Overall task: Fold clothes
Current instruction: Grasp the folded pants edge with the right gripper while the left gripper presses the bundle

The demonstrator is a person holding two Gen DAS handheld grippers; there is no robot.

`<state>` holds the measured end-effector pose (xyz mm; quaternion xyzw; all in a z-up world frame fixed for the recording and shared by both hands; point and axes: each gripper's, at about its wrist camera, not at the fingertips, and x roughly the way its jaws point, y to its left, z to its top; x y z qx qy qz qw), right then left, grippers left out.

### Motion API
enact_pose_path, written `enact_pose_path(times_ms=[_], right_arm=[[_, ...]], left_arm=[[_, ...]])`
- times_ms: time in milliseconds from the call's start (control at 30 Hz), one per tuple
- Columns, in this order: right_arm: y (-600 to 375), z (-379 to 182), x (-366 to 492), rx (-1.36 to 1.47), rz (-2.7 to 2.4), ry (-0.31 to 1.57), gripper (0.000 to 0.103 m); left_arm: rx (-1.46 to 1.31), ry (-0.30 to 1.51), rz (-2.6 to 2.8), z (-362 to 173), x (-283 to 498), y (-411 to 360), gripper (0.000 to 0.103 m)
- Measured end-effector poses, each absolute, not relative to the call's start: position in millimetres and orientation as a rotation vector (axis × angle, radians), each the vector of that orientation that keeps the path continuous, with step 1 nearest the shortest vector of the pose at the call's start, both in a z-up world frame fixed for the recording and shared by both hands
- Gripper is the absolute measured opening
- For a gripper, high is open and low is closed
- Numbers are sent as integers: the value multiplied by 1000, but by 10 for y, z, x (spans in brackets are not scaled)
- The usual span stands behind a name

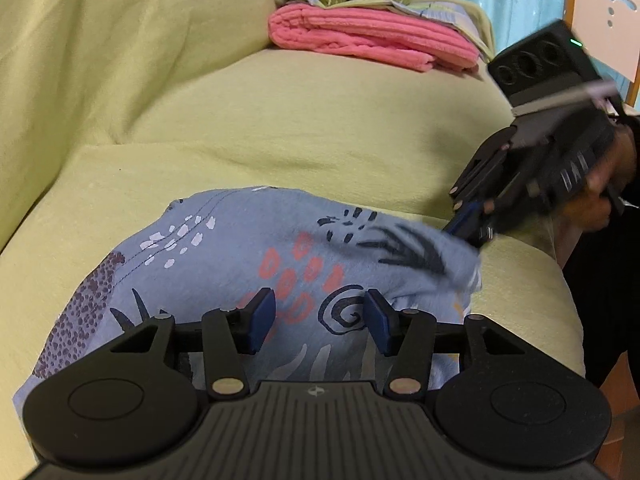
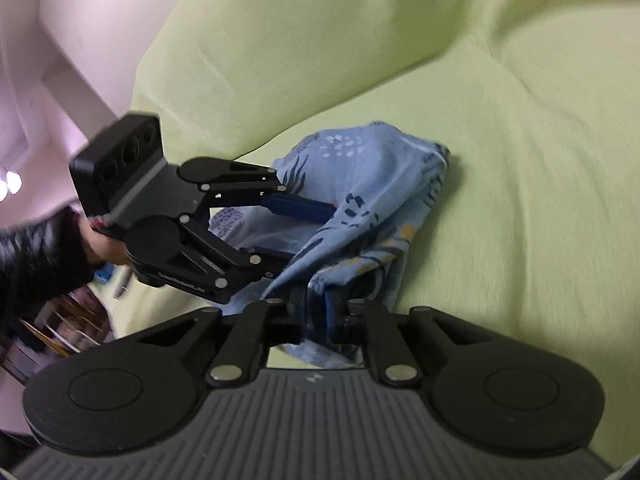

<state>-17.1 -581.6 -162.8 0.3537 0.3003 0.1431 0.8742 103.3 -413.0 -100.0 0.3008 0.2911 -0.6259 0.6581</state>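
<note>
Our right gripper point(image 2: 320, 314) pinches the blue printed cotton garment point(image 1: 256, 264) at its three o'clock corner, ready to fold; our left gripper point(image 1: 320, 316) hovers half-open, empty, above the cloth on the yellow-green sofa cushion point(image 1: 304, 120).

Blue garment point(image 1: 240, 264), printed with coral ovals, a dark spiral, dark leaf shapes, white dashes and purple dot patches. Lay bunched on yellow-green sofa seat point(image 1: 320, 128), near front edge. Was rumpled and partly folded over itself, not flat. One end was lifted off seat into a raised ridge point(image 2: 360, 216), stitched hem showing along far edge. Yellow marks seen on underside folds.
</note>
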Motion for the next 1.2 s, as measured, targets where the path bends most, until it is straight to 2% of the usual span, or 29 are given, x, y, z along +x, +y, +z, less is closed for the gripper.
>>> enact_pose_path(times_ms=[100, 233, 333, 400, 500, 533, 567, 600, 867, 933, 967, 1000, 1033, 1067, 1200], right_arm=[[-6089, -1702, -272, 900, 261, 622, 1], [-6222, -1705, -433, 948, 228, 612, 1], [-6202, -1764, -470, 934, 235, 625, 11], [-6185, -1811, -457, 946, 265, 609, 27], [-6116, -1847, -349, 945, 317, 600, 29], [-6075, -1857, -299, 935, 328, 600, 28], [-6041, -1861, -252, 919, 334, 610, 23], [-6024, -1861, -240, 908, 336, 626, 5], [-6181, -1881, -543, 858, 209, 728, 1], [-6266, -1867, -631, 882, 189, 693, 2], [-6312, -1846, -659, 905, 173, 658, 9], [-6350, -1837, -671, 924, 156, 625, 24], [-6374, -1834, -648, 945, 151, 603, 40], [-6396, -1832, -619, 966, 149, 582, 63], [-6383, -1845, -392, 996, 154, 565, 65]], left_arm=[[685, 656, -1416, -1017, 1035, -4129, 52], [679, 649, -1414, -1006, 1028, -4119, 52], [659, 639, -1418, -980, 1035, -4096, 52], [638, 637, -1419, -957, 1055, -4084, 52], [616, 633, -1415, -914, 1109, -4092, 52], [618, 631, -1413, -910, 1122, -4112, 52], [622, 630, -1410, -911, 1135, -4139, 52], [632, 626, -1405, -917, 1148, -4172, 52], [706, 569, -1291, -943, 1292, -4406, 52], [673, 574, -1275, -911, 1351, -4383, 52], [665, 571, -1267, -901, 1373, -4363, 52], [660, 569, -1260, -894, 1392, -4344, 52], [661, 567, -1251, -894, 1409, -4325, 52], [666, 570, -1241, -907, 1430, -4310, 52], [668, 569, -1219, -946, 1500, -4250, 52]])
